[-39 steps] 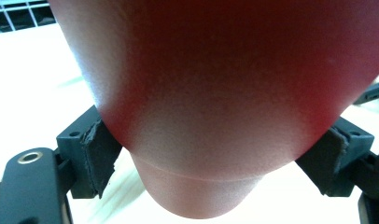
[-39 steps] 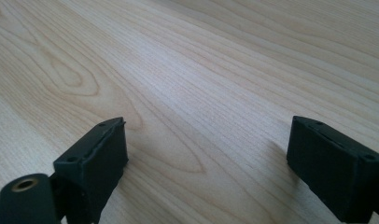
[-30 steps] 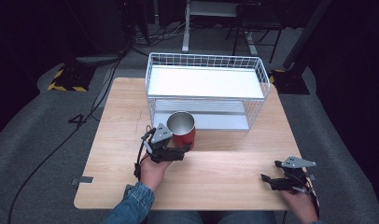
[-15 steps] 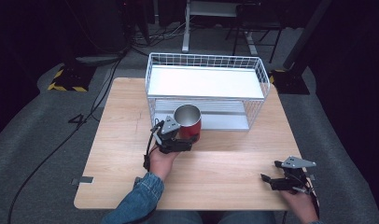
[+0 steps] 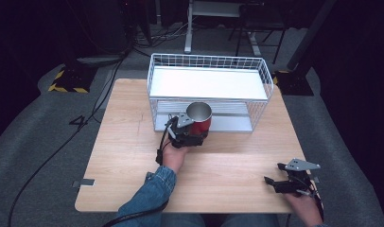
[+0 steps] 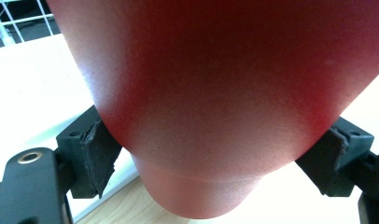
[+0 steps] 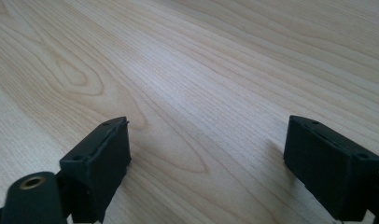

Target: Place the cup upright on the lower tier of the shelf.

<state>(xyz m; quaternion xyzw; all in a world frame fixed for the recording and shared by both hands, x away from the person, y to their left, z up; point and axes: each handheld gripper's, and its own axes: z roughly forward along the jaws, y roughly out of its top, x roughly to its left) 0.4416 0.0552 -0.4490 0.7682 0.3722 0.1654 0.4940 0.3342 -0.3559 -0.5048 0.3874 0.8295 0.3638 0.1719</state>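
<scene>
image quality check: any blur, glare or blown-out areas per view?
High view: sharp table, surroundings nearly black. Left gripper view: red cup too close, soft focus, background blown out white. Right gripper view: nearby wood grain crisp, blurring toward the top, soft shadows by the right tool.

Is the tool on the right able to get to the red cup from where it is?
Probably not right away. The right tool sits open near the table's front edge, far from the red cup, which the left tool already clamps beside the wire basket. Bare tabletop lies between.
</scene>
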